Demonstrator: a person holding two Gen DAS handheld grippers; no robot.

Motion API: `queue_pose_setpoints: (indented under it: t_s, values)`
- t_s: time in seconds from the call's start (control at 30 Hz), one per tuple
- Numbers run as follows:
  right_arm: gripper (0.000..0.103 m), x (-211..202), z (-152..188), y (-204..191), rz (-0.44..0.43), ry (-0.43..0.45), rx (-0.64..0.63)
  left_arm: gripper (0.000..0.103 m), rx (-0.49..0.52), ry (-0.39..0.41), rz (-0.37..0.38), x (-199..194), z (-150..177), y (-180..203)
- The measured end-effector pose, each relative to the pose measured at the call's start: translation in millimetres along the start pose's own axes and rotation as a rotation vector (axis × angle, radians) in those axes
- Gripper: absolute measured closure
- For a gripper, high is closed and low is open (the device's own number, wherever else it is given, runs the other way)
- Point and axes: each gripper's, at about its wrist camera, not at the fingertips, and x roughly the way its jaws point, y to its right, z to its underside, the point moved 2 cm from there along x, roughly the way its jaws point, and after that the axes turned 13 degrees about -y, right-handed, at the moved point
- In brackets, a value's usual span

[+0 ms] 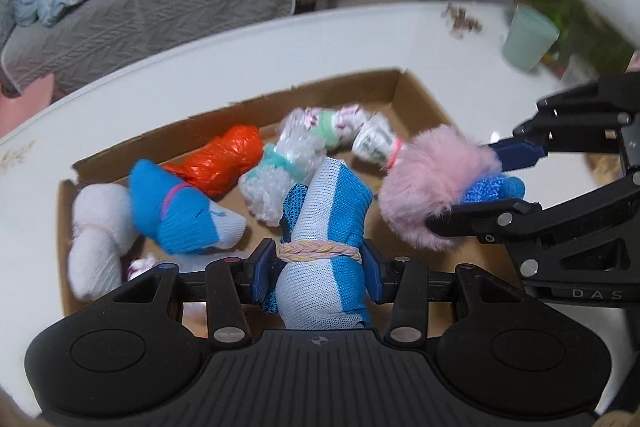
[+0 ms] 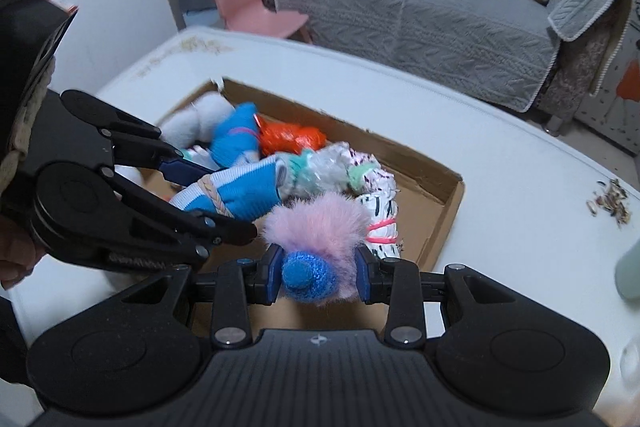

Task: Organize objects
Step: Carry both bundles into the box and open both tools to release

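Left wrist view: left hand-held gripper [image 1: 316,273] pinching upright sock roll [image 1: 324,227], long axis pointing away

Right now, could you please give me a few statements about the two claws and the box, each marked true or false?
1. The left claw grips a blue-and-white sock roll. True.
2. The right claw is empty. False: it grips a pink fluffy bundle.
3. The cardboard box holds an orange bundle. True.
4. The cardboard box sits on the sofa. False: it sits on the white table.
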Motion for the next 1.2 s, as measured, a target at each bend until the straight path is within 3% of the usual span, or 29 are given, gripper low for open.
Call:
queue_pose_setpoints:
  t_s: [0.27,0.77,1.0,1.2]
  values:
    - [0.071,34,-2,10,0.016,-0.029,-0.066,0.051,0.05,-0.015,-0.031,30,-7,-2]
    - [0.068,39,-3,10,0.044,-0.041,-0.076,0.048,0.105,-0.022,-0.071,34,0,-2]
    - [0.065,42,-6,11,0.063,-0.051,-0.073,0.033,0.111,-0.034,-0.079,34,4,-3]
    - [0.06,40,-6,12,0.076,-0.05,-0.068,0.029,0.109,-0.037,-0.084,32,3,-4]
